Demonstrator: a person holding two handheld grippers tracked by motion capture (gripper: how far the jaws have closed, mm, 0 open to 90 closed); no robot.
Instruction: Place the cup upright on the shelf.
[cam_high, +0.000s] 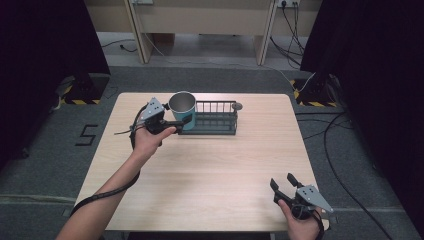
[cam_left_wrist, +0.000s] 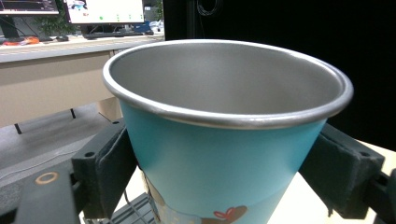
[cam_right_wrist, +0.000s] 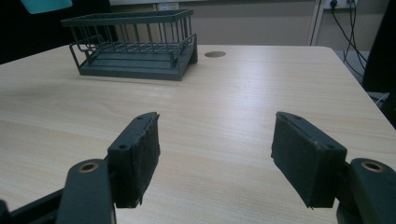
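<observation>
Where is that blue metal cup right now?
The cup is clamped in the left gripper, held at the left end of the dark wire rack, toward the table's far edge.

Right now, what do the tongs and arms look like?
Both the left tongs and right tongs are black, with two flat padded jaws and round brass-ringed holes. Each carries a grey three-cornered plate and trails a black cable. Forearms are bare, no sleeves.

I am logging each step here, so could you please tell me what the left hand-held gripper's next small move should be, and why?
Probably lower the cup into the rack. The left hand-held gripper is clamped on the cup's blue wall, holding it upright at the rack's left end, apparently above the rack floor.
</observation>
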